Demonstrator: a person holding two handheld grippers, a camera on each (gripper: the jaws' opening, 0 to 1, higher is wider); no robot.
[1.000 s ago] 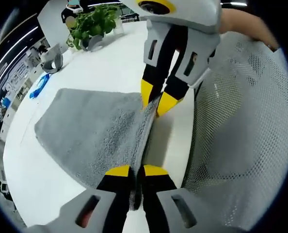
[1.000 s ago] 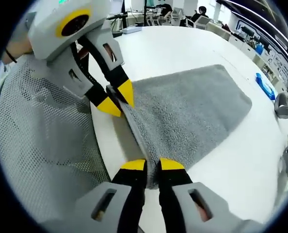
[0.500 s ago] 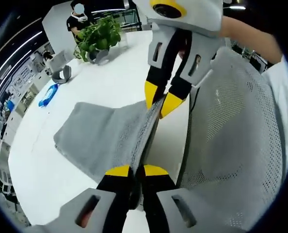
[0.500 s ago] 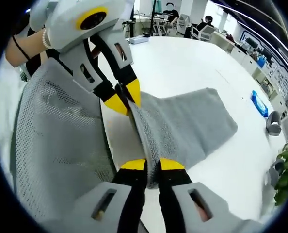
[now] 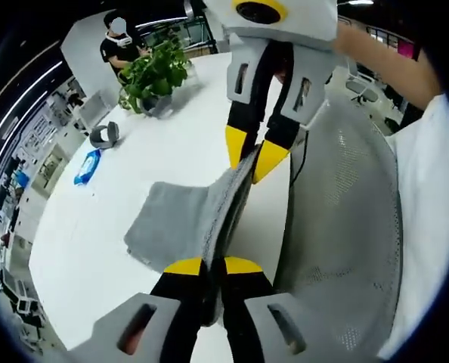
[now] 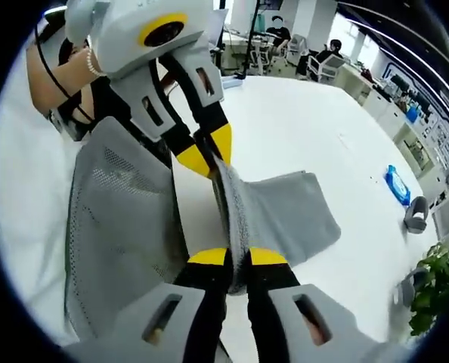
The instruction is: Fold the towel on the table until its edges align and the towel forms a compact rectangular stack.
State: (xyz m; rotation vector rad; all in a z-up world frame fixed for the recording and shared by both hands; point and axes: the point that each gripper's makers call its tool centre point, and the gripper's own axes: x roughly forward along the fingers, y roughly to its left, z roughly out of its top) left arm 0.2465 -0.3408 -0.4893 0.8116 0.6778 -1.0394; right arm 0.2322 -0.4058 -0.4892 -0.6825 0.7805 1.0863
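Note:
The grey towel [image 5: 181,218] hangs lifted over the white table [image 5: 96,227], its near edge stretched taut between both grippers. My left gripper [image 5: 212,268] is shut on one end of that edge. My right gripper [image 5: 252,154] reaches in from above, shut on the other end. In the right gripper view, the towel [image 6: 285,215] droops toward the table [image 6: 300,128]; my right gripper [image 6: 237,260] pinches it at the bottom and my left gripper [image 6: 209,154] pinches it higher up. The far part of the towel still rests on the table.
A grey mesh chair back [image 5: 338,227] [image 6: 122,227] stands beside the table edge under the grippers. A potted plant [image 5: 155,66], a grey round object [image 5: 103,136] and a blue packet [image 5: 88,166] lie at the table's far side. People sit in the background.
Both grippers have risen with the towel edge still held. More of the towel has come off the table and it looks smaller and farther below.

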